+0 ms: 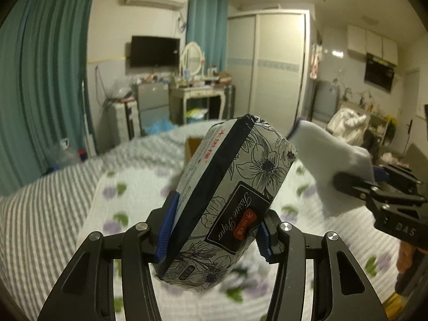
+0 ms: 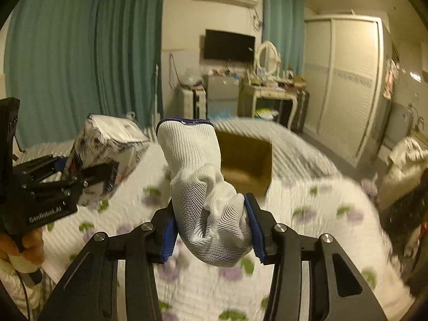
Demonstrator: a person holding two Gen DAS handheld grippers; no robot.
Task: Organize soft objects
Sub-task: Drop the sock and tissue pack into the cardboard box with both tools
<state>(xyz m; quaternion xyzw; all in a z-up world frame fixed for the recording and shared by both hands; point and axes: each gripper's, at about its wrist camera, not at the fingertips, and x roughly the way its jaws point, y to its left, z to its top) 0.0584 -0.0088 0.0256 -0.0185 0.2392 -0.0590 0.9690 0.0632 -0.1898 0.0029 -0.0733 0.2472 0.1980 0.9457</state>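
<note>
My left gripper (image 1: 214,230) is shut on a floral black-and-white tissue paper pack (image 1: 232,187) and holds it tilted above the bed. It shows at the left of the right wrist view (image 2: 107,155). My right gripper (image 2: 212,232) is shut on a white sock (image 2: 203,182) with a blue-trimmed cuff, held upright above the bed. The sock (image 1: 331,157) and right gripper (image 1: 355,184) show at the right of the left wrist view. An open cardboard box (image 2: 248,160) sits on the bed just beyond the sock.
The bed has a white quilt with purple and green flowers (image 2: 321,208) over a grey striped cover (image 1: 40,208). Teal curtains (image 1: 45,80), a dressing table (image 1: 200,91), a suitcase and a wardrobe (image 1: 278,64) stand beyond the bed.
</note>
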